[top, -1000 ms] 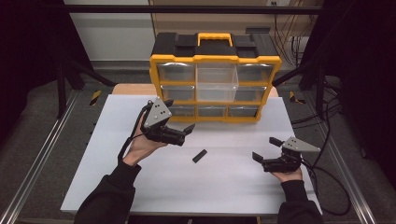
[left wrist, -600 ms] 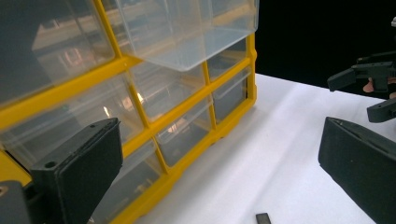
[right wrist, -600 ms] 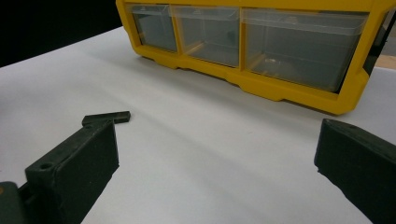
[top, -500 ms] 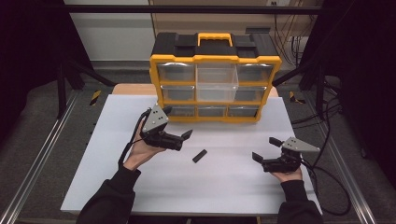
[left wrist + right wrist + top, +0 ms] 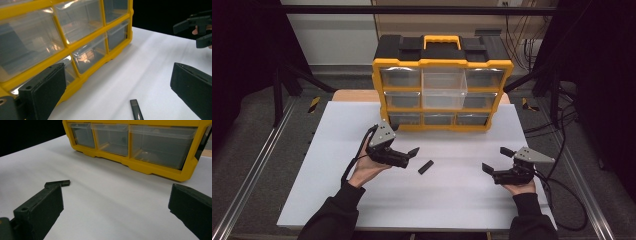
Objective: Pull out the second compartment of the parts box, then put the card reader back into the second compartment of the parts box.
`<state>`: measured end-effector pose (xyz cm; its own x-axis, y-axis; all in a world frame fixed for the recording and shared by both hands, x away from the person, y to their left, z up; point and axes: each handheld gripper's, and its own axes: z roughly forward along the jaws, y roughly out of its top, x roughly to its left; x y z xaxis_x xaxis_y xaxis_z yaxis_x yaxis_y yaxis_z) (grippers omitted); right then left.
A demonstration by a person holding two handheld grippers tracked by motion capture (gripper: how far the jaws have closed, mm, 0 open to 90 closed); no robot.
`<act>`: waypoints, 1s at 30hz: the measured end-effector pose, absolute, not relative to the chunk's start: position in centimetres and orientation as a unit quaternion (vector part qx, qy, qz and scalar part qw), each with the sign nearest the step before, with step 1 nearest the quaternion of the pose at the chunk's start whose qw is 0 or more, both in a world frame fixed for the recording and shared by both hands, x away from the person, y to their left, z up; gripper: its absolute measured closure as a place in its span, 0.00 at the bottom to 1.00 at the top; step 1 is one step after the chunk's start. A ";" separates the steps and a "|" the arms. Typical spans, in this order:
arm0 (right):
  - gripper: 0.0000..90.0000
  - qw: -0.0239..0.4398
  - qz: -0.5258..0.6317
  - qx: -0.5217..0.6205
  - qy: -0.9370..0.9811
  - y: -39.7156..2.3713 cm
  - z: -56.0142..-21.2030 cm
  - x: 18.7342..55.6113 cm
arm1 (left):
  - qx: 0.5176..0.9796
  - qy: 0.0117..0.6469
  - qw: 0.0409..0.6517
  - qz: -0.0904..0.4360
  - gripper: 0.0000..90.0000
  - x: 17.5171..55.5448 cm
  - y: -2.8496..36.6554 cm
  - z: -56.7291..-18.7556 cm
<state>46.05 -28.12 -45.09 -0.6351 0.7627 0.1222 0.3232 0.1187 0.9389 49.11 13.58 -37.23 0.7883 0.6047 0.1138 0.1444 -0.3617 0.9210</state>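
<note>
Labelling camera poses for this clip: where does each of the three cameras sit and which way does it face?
High view: above the person's side, looking forward and down on the table; forearms, left gripper, right gripper.
Left gripper view: on the left gripper, facing the yellow drawer cabinet; own fingers, the right gripper farther off.
Right gripper view: on the right gripper, low, facing the cabinet's bottom drawers; own fingers.
Shared: all three show the small black bar and the cabinet.

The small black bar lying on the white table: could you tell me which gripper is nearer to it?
Left. The left gripper hovers open just beside the small black bar, on its left. The right gripper rests open farther off on the bar's other side, over the white table.
</note>
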 end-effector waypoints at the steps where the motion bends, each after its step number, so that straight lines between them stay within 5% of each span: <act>1: 0.00 0.201 0.546 0.377 0.720 -28.1 -45.1 46.1 | 0.796 0.237 0.512 0.218 0.00 49.2 13.5 -37.4; 30: 0.00 0.201 0.551 0.376 0.717 -28.3 -45.0 46.0 | 0.824 0.252 0.472 0.183 0.00 49.4 9.4 -40.7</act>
